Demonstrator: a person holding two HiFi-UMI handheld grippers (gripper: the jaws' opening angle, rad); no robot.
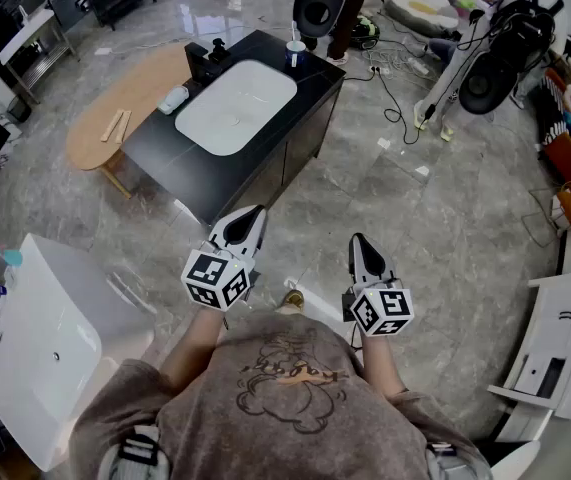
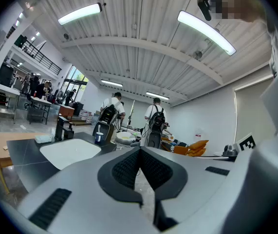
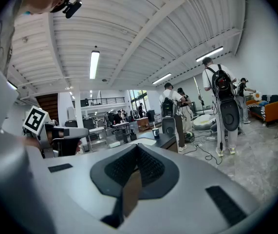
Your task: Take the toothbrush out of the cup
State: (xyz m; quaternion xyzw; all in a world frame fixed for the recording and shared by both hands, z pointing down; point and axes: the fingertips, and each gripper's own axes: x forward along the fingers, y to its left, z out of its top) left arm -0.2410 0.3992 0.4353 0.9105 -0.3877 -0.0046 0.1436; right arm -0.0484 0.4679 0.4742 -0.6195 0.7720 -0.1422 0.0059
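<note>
A blue-and-white cup (image 1: pixel 295 55) stands at the far right corner of a black vanity counter (image 1: pixel 165 148), with a white toothbrush (image 1: pixel 294 31) upright in it. Both grippers hover over the floor, well short of the counter. My left gripper (image 1: pixel 248 215) is shut with nothing in it, and so is my right gripper (image 1: pixel 358 240). In the left gripper view the cup (image 2: pixel 99 137) is small and far beyond the shut jaws (image 2: pixel 139 152). The right gripper view shows the cup (image 3: pixel 155 132) just as distant past its closed jaws (image 3: pixel 138 147).
The counter holds a white sink basin (image 1: pixel 235 108), a black faucet (image 1: pixel 205 60) and a soap dish (image 1: pixel 173 99). An oval wooden table (image 1: pixel 115 113) adjoins it on the left. A white fixture (image 1: pixel 45 338) sits near left, and cables (image 1: pixel 395 88) trail on the floor. People with backpacks (image 2: pixel 110 113) stand beyond the counter.
</note>
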